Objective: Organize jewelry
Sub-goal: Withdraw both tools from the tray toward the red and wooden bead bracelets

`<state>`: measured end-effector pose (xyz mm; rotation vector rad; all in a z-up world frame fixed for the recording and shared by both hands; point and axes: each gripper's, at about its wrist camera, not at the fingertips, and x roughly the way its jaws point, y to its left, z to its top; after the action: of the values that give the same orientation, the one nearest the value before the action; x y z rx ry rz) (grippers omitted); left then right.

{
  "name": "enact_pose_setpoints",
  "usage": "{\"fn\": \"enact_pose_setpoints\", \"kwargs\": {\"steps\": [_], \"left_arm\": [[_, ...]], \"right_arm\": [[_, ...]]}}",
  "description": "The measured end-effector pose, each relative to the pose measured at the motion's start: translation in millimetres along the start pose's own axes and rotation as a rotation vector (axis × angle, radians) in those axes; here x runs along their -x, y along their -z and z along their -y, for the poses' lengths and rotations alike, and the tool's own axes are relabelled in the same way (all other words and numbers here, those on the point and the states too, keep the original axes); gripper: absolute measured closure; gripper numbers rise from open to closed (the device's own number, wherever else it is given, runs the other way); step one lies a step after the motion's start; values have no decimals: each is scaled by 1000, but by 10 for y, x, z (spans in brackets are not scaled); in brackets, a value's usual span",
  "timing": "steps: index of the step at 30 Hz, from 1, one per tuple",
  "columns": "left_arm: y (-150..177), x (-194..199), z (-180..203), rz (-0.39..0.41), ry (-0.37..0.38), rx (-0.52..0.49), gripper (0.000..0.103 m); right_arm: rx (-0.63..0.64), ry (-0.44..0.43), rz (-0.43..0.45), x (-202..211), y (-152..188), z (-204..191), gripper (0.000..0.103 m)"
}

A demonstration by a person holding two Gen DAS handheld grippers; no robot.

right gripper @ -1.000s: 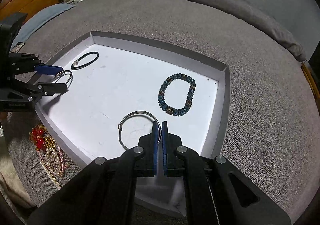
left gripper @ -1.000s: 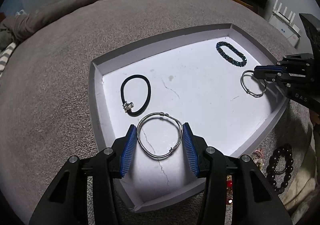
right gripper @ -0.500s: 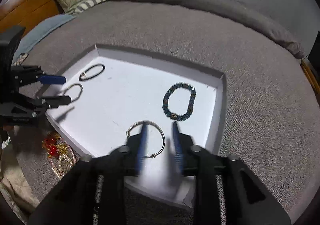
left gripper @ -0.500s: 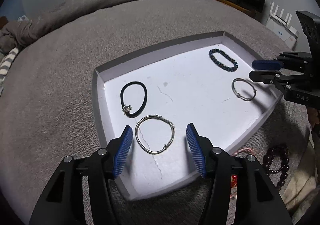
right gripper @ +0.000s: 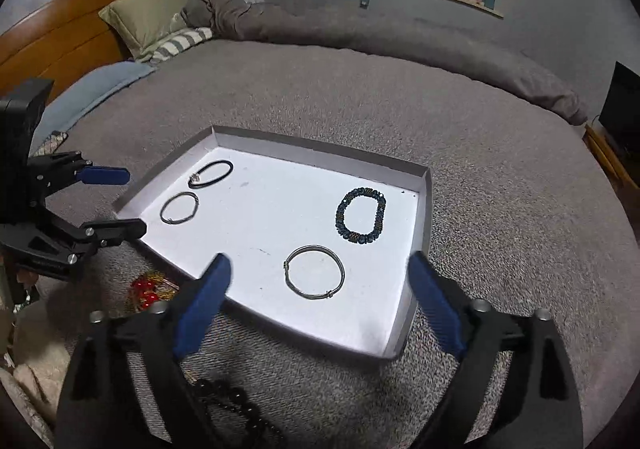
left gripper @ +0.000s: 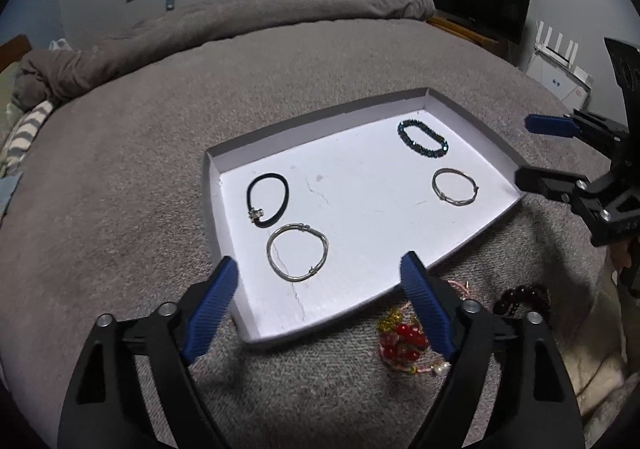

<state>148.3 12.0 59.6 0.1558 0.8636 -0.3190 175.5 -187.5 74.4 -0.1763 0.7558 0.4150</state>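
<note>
— What does the left wrist view show?

— The left claw (left gripper: pixel 316 281) stands spread wide over the near rim of a shallow white tray (left gripper: pixel 472 241) on a bed's grey blanket (left gripper: pixel 120 209). Its jaws have just been opening, and nothing lies between the blue pads (left gripper: pixel 210 309). Just ahead of the claw, apart from it, a silver wire bangle (left gripper: pixel 297 252) rests flat on the tray floor, with a black hair tie (left gripper: pixel 267 199) with a small charm just beyond it.

— And the other side?

— The right claw (right gripper: pixel 320 297) is likewise spread to its widest, jaws just opened, pinching nothing. A plain silver bangle (right gripper: pixel 314 271) lies flat just ahead of it, between the lines of its pads but touching neither. Farther ahead and to the right of that claw sits a blue beaded bracelet (right gripper: pixel 361 215), near the tray's far right corner.

— Anything outside the tray?

— Under the left claw's right finger, on the blanket, a tangle of red and gold beads (left gripper: pixel 400 337) lies beside a dark beaded bracelet (left gripper: pixel 522 299). From the left wrist view the right claw enters at the right edge, open, over the tray's right rim; from the right wrist view the left claw appears at the left edge, also open.

— The room?

— A wooden headboard (right gripper: pixel 60 37) and a pillow (right gripper: pixel 148 15) lie far beyond the right claw.
</note>
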Motion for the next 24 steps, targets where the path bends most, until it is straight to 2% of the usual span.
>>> {"fn": "enact_pose_setpoints", "kwargs": {"steps": [8, 11, 14, 20, 24], "left_arm": [[103, 312, 27, 101, -70, 23, 6], [177, 398, 48, 123, -61, 20, 6], [313, 438, 90, 119, -35, 22, 6], [574, 428, 219, 121, -41, -13, 6], [712, 334, 285, 95, -7, -10, 5]], "right_arm": [[-23, 61, 90, 278, 86, -47, 5], [-24, 86, 119, 347, 154, -61, 5], [-35, 91, 123, 372, 271, -77, 5], [-10, 112, 133, 383, 492, -127, 5], [-1, 125, 122, 367, 630, -165, 5]]}}
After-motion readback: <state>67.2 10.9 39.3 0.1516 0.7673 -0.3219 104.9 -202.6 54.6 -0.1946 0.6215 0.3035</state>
